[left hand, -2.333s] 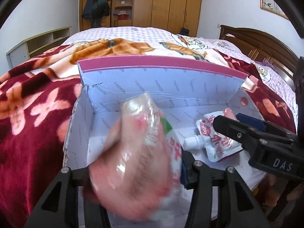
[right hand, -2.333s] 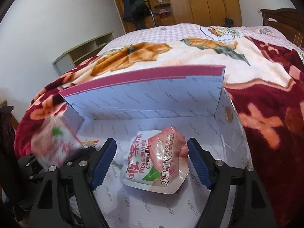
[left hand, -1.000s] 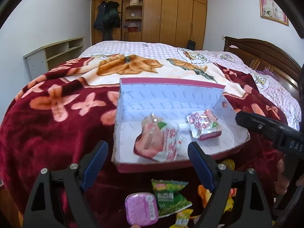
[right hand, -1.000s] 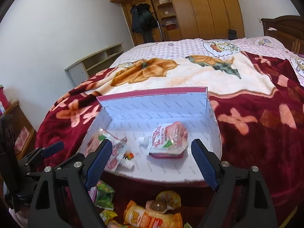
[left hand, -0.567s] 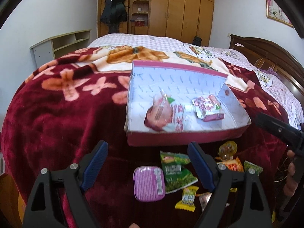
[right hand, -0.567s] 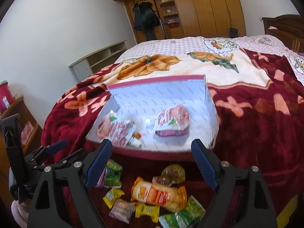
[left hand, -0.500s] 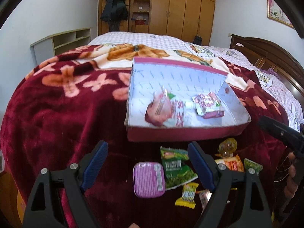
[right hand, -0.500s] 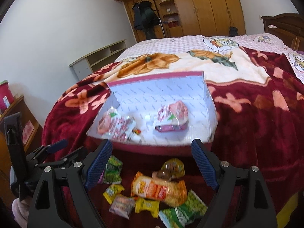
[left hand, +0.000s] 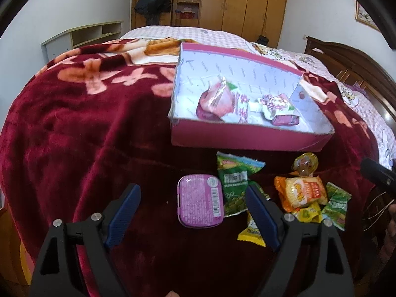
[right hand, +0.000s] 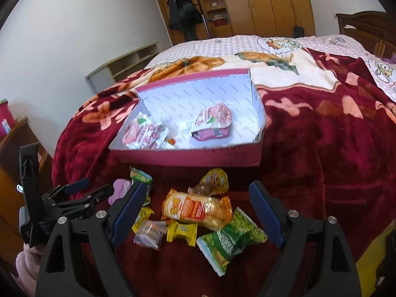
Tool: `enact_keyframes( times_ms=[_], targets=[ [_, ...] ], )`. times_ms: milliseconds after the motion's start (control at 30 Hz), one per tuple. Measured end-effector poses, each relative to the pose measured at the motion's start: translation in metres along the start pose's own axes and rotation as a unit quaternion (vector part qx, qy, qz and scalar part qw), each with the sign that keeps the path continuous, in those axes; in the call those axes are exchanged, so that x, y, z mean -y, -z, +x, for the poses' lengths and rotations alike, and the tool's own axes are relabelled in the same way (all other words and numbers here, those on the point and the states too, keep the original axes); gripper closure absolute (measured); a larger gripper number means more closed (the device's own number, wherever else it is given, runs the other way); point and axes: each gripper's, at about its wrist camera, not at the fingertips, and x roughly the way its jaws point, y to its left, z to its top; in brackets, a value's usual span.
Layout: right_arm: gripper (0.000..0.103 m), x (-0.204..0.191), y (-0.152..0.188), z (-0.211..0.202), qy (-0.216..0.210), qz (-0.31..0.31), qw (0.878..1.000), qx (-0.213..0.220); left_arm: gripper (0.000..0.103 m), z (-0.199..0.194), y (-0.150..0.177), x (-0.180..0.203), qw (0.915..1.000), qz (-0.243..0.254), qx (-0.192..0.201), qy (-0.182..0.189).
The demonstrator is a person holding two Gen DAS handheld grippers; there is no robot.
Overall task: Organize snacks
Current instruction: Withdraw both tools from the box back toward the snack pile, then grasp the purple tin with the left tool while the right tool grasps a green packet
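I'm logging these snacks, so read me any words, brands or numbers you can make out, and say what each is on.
None can be read for sure.
Box lining: faint repeated word, too small.
Two pouches in the box: red characters, blurred.
Purple tin: print too fine.
Green packet and orange packet: logos blurred.

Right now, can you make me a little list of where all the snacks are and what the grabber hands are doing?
box: pink box on the red blanket
in box: two pink pouches
outside box: purple tin, orange packet, green bags, yellow candies, jelly cup
left gripper: open, empty, fingers around the tin
right gripper: open, empty, over the pile
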Motion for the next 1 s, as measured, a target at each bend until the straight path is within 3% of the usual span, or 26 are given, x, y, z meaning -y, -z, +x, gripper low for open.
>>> enact_keyframes(
  times_ms=[500, 900, 1000],
  targets=[
    [0.016, 0.008, 0.029, 0.0, 0.021, 0.003, 1.0, -0.017, 0.014, 0.033, 0.017, 0.001, 0.9992, 0.004, -0.023, -0.031],
    [0.016, 0.012, 0.056, 0.005, 0.057, -0.009, 0.998, -0.019, 0.016, 0.034, 0.026, 0.003, 0.9987, 0.017, 0.005, -0.048],
    [0.016, 0.016, 0.06, 0.009, 0.061, -0.005, 0.998, -0.024, 0.023, 0.033, 0.027, 0.0, 0.9986, 0.012, 0.009, -0.052]
  ],
)
